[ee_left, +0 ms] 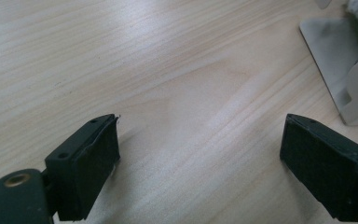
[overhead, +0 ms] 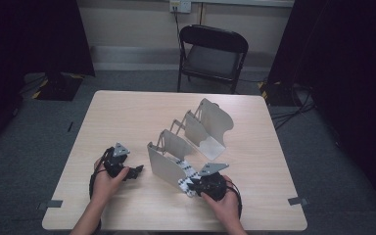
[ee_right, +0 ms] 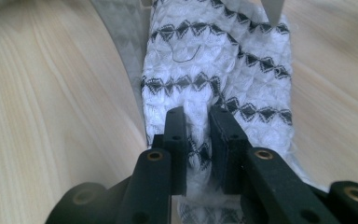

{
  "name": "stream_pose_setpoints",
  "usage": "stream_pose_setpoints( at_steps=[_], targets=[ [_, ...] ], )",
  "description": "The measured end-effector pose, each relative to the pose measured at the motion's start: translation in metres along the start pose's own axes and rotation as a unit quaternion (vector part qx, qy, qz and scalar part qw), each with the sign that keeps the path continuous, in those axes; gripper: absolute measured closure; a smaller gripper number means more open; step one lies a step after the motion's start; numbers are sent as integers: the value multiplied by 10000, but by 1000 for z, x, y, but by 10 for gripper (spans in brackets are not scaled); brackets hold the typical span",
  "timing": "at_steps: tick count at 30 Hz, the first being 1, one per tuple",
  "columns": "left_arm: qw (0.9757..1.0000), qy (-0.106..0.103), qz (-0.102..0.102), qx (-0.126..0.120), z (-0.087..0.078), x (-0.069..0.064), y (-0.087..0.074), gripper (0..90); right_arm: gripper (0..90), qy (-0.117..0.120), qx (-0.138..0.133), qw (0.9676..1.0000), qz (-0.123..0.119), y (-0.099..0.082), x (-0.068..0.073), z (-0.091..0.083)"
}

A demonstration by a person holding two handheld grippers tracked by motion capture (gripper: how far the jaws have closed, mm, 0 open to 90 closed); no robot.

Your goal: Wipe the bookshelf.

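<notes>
A white knitted cloth [overhead: 186, 172] with rows of black diamonds lies on the base of the nearest slot of a grey metal divider rack [overhead: 169, 164] and hangs out toward the table's front edge. In the right gripper view the cloth [ee_right: 219, 65] runs away from me, and my right gripper [ee_right: 198, 122] is shut on its near end, the fabric bunched between the pads. From above, the right gripper [overhead: 196, 184] sits at the rack's front corner. My left gripper [overhead: 137, 171] rests to the left of the rack; it [ee_left: 200, 140] stands open over bare wood.
The rack [overhead: 210, 128] has several upright plates running diagonally toward the back right of the light wooden table [overhead: 127, 112]. The rack's corner [ee_left: 340, 70] shows ahead of the left jaws. A black folding chair [overhead: 213, 54] stands behind the table. Tape marks [overhead: 297, 200] sit near the front corners.
</notes>
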State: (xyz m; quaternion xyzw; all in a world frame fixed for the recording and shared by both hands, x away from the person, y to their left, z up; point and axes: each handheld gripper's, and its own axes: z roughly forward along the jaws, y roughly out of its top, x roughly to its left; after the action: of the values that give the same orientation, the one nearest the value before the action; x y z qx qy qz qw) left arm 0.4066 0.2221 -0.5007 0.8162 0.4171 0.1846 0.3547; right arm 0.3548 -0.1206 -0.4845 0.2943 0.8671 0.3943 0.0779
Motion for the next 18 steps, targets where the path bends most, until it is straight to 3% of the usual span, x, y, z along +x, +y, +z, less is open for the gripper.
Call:
stream_pose_setpoints(
  at_steps=[6,12,15,18],
  targets=[
    [10000,-2,2,-1,0,0,0,114,777,34,35,9999,-94,9,0,10],
    [10000,-3,-2,0,0,0,0,113,642,43,-7,10000,-8,12,-1,13],
    [10000,-5,7,0,0,0,0,113,516,-10,-129,9999,103,11,-2,6],
    [10000,-8,6,4,0,0,0,113,474,-18,-172,9997,157,9,-3,5]
  ],
)
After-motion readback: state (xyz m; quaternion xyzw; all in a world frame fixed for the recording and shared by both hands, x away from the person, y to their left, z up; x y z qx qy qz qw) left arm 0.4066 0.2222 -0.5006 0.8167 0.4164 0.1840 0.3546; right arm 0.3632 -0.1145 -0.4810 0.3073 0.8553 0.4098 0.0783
